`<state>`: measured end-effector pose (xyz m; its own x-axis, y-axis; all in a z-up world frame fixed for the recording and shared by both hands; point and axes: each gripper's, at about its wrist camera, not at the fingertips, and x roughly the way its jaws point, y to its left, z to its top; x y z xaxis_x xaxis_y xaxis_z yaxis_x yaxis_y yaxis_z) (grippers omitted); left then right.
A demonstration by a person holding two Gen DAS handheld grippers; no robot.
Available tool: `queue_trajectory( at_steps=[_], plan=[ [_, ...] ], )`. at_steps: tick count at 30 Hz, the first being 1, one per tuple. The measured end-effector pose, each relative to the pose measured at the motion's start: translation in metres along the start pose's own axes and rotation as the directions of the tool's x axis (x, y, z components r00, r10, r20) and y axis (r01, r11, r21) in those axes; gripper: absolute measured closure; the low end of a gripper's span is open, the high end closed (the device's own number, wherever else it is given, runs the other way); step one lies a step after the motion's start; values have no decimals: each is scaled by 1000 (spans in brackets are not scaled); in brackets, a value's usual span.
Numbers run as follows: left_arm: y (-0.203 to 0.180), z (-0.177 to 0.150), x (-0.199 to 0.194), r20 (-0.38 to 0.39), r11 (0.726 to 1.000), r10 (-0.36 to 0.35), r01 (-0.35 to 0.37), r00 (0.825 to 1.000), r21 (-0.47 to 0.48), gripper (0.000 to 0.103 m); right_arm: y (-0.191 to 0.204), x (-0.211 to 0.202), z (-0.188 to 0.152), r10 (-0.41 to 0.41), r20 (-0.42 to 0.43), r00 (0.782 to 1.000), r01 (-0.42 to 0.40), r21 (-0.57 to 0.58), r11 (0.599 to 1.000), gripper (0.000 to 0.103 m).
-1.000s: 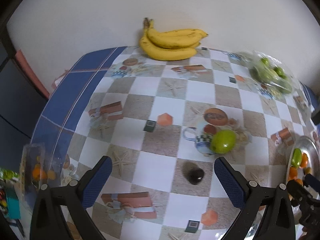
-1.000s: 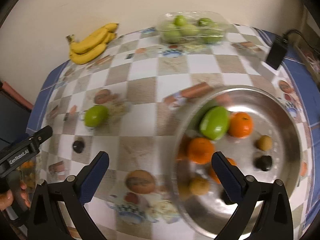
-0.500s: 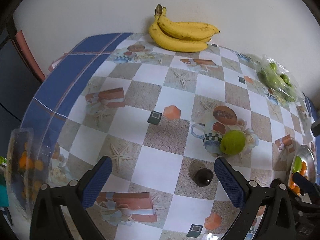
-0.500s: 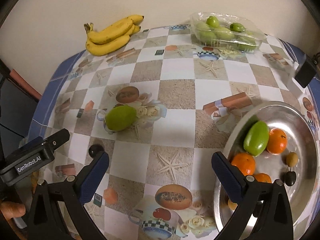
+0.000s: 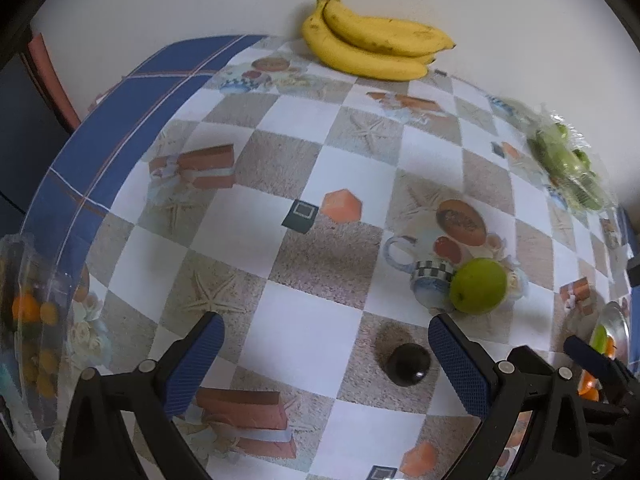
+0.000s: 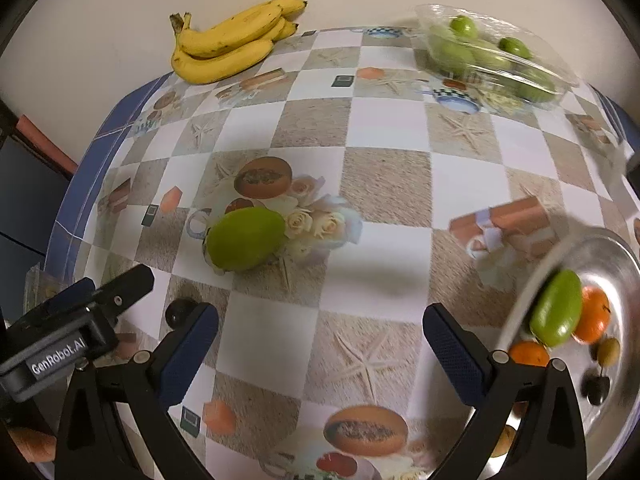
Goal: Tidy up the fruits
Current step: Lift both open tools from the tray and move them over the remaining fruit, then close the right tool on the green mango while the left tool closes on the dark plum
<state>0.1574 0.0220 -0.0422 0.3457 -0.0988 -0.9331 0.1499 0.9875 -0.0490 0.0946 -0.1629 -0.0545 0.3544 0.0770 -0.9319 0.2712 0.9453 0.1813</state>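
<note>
Now we hold both grippers wide and empty. Our left gripper [image 5: 322, 354] is nearer the small dark fruit [image 5: 409, 363], which sits on the tablecloth [image 5: 304, 332] between its fingers, close to the right one. The green mango [image 6: 245, 239] lies ahead-left of our right gripper [image 6: 320, 344], long side across. We think the silver plate [image 6: 624, 248] is the goal.

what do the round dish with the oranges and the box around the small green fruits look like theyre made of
The round dish looks like polished metal, probably steel: silvery, with blurred mirror reflections of the fruit in it. The box looks like thin clear plastic: the green fruits show through it, and its creased walls catch glare.
</note>
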Motion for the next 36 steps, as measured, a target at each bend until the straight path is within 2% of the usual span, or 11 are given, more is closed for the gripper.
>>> queue_trajectory(
  at_steps=[12, 19, 23, 27, 36],
  plan=[
    [33, 14, 15, -37, 994, 3, -7, 999, -105, 0, 22, 30, 26, 33, -38, 999, -35, -56, 998, 1],
    [43, 16, 23, -53, 991, 2, -9, 999, -132, 0, 31, 44, 35, 37, -60, 998, -42, -81, 996, 3],
    [44, 17, 26, -58, 991, -2, -5, 998, -134, 0, 34, 46, 39, 35, -60, 998, -40, -88, 995, 12],
    [43, 17, 27, -59, 992, -8, 0, 998, -123, 0, 37, 45, 43, 39, -61, 997, -45, -96, 994, 25],
    [39, 19, 28, -60, 993, -15, 8, 998, -119, 0, 46, 46, 47, 89, -76, 993, -96, -100, 990, 47]
  ],
)
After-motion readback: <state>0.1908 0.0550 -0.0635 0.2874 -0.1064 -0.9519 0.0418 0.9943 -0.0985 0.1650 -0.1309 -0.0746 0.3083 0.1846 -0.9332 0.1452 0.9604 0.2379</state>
